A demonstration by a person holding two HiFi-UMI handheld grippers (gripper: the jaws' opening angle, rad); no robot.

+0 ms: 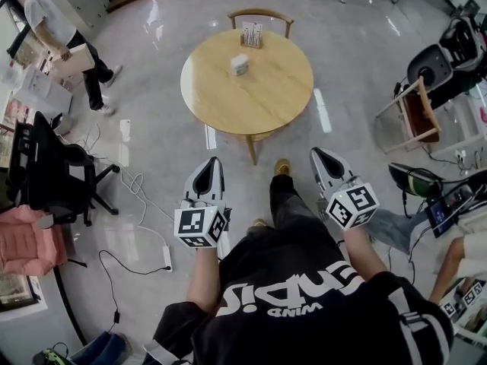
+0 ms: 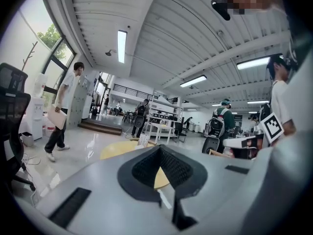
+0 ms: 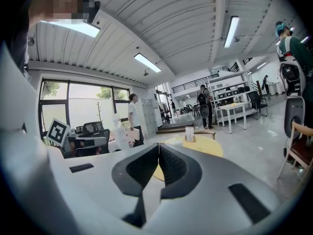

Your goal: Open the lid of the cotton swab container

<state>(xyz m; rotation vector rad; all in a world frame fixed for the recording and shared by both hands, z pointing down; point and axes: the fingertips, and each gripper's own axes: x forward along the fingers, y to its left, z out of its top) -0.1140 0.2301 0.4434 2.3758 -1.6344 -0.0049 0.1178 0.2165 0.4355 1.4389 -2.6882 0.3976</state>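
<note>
Head view: round wood table (image 1: pixel 281 101), glossy grey floor (image 1: pixel 152 67).

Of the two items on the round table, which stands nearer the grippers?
The small white container near the middle; the upright holder stands at the far edge.

table (image 1: pixel 266 90): light wood | chair (image 1: pixel 27 238): pink | floor (image 1: pixel 152 74): glossy grey

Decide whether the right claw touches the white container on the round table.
Apart: head view shows the right claw short of the table, the container at its middle.
</note>
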